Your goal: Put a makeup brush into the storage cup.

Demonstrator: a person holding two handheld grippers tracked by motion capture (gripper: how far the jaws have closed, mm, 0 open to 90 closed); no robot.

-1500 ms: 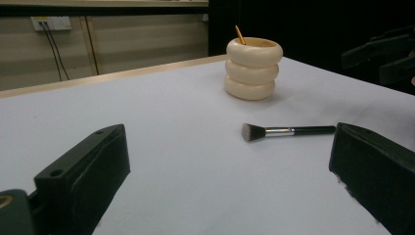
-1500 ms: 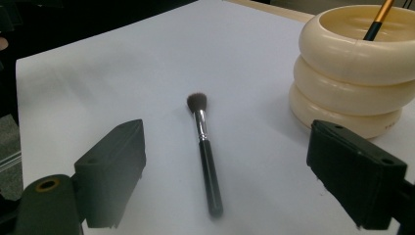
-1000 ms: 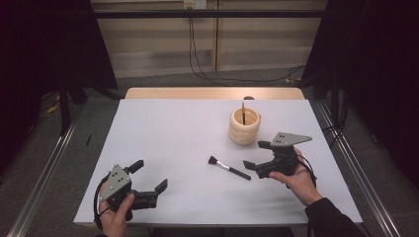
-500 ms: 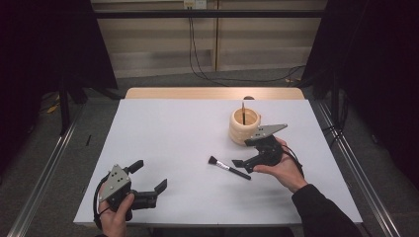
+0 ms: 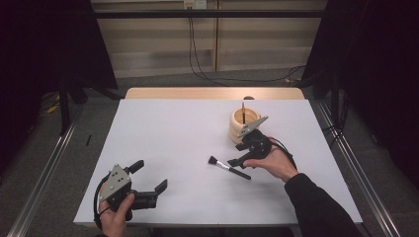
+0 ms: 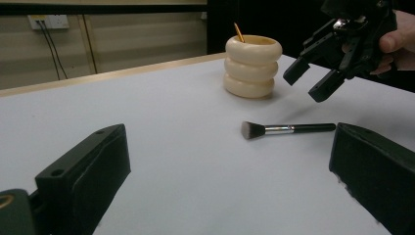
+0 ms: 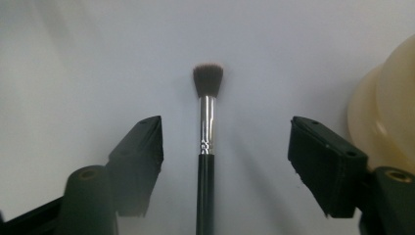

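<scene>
- White table (image 5: 173,148) carries your makeup brush (image 5: 229,167), lying flat near the cream holder (image 5: 243,126).
- Your right gripper (image 7: 222,161) straddles it, jaws apart.
- Your left gripper (image 5: 148,190) idles, jaws apart.
- Brush looks light, stiff, slick; pinch the black handle.

Black two-jaw tools (image 5: 148,190) with grey three-cornered plates, trailing cables; dark sleeve (image 5: 321,207).

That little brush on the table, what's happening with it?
A person holds a gripper in each hand. The right gripper is open and hangs over the makeup brush, with the handle lined up between its jaws, not touching it yet. The brush lies flat on the white table, near a cream holder with a thin stick in it. The left gripper rests open near the table's front corner.
</scene>
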